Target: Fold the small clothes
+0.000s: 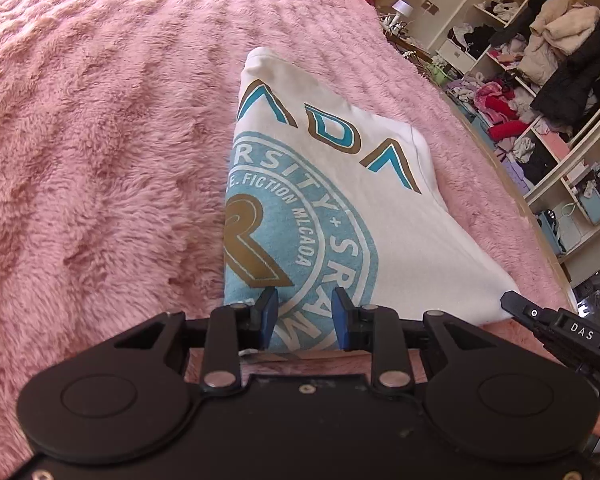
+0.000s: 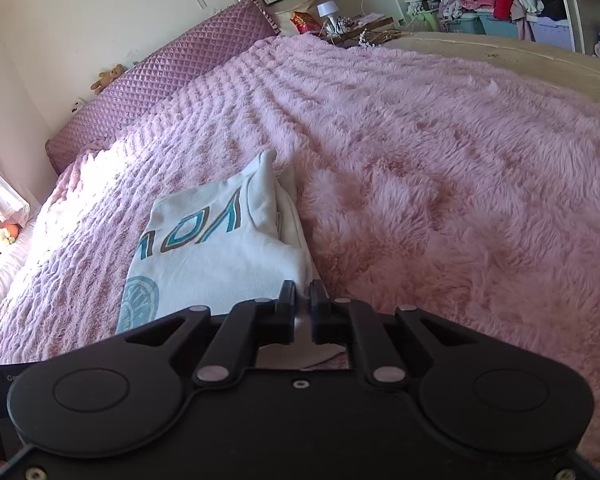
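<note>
Two handheld grippers work over one folded white T-shirt (image 1: 380,208) lying on a fluffy pink blanket (image 1: 100,160) that covers a bed.

Nearest in the left wrist view, the left gripper (image 1: 305,304) hovers over the near edge of the shirt. Its two blue-padded fingers (image 1: 270,304) stand apart with printed cloth showing in the gap between them; the pads press on nothing, so the jaws are released. At the near right of that view, the black tip of the right gripper (image 1: 514,300) touches the shirt's near right corner.

In the right wrist view, the right gripper (image 2: 302,292) has its two black fingers drawn close together, clenched on a thin fold of white cloth at the shirt's (image 2: 228,248) near right corner.

The shirt bears one round light-blue emblem (image 1: 300,232) with a gold letter and a ring of white lettering, and beyond it one row of large teal and brown letters (image 1: 340,132). A folded flap, perhaps a sleeve (image 2: 266,200), lies along the shirt's far right edge.

Farther off, one quilted purple headboard (image 2: 172,76) runs along the wall, with one small teddy bear (image 2: 108,78) sitting on top. Past the far corner of the bed stand one white lamp (image 2: 327,10) and one red snack bag (image 2: 306,20). Farthest right, open white shelves (image 1: 540,80) hold heaps of clothes, too jumbled to count.
</note>
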`<act>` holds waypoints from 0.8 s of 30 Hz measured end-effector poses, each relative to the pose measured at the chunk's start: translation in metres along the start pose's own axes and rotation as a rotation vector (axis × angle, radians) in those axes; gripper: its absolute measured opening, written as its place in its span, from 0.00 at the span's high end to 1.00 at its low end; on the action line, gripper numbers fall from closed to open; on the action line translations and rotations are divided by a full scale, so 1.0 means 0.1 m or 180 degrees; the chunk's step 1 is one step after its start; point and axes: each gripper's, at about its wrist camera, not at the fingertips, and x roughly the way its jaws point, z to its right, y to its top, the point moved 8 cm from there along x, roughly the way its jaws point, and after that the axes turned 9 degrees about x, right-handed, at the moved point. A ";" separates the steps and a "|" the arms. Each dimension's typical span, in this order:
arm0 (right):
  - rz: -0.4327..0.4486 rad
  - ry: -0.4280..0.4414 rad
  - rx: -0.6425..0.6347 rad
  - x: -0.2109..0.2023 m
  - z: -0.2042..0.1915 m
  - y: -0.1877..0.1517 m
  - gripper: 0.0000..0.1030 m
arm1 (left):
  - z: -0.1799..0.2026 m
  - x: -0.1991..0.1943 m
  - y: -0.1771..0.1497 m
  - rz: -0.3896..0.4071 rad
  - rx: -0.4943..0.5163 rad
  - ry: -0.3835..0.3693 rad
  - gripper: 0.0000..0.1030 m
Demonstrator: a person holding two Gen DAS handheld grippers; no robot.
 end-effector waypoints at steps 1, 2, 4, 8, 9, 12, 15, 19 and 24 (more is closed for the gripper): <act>-0.0151 -0.0111 0.0012 0.14 0.08 -0.07 0.97 | -0.01 0.05 -0.06 -0.0046 0.0011 0.0008 0.73; -0.0327 -0.0183 -0.0002 0.25 0.15 -0.15 0.97 | -0.04 0.10 -0.09 -0.0094 0.0005 0.0021 0.73; -0.0365 -0.0233 0.0038 0.28 0.22 -0.19 0.90 | -0.07 0.13 -0.11 -0.0153 -0.0033 -0.0026 0.73; 0.0002 -0.0084 -0.0091 0.06 0.05 0.08 0.73 | -0.07 -0.07 0.08 -0.0006 -0.0177 -0.0249 0.64; 0.0061 -0.0012 -0.0217 0.05 -0.04 0.14 0.73 | -0.06 -0.09 0.17 0.0062 -0.0193 -0.0335 0.63; 0.0081 0.0215 -0.0467 0.25 -0.35 0.33 0.73 | -0.04 -0.04 0.40 0.0219 -0.0204 -0.0419 0.62; 0.0014 0.0194 -0.0585 0.64 -0.48 0.45 0.71 | -0.04 0.14 0.52 0.0200 -0.0255 -0.0437 0.62; -0.0030 0.0170 -0.0651 1.10 -0.50 0.56 0.61 | -0.10 0.43 0.45 0.0048 -0.0294 -0.0401 0.61; -0.0110 0.0319 -0.0623 1.14 -0.54 0.59 0.98 | -0.10 0.45 0.42 0.0088 -0.0270 -0.0424 0.58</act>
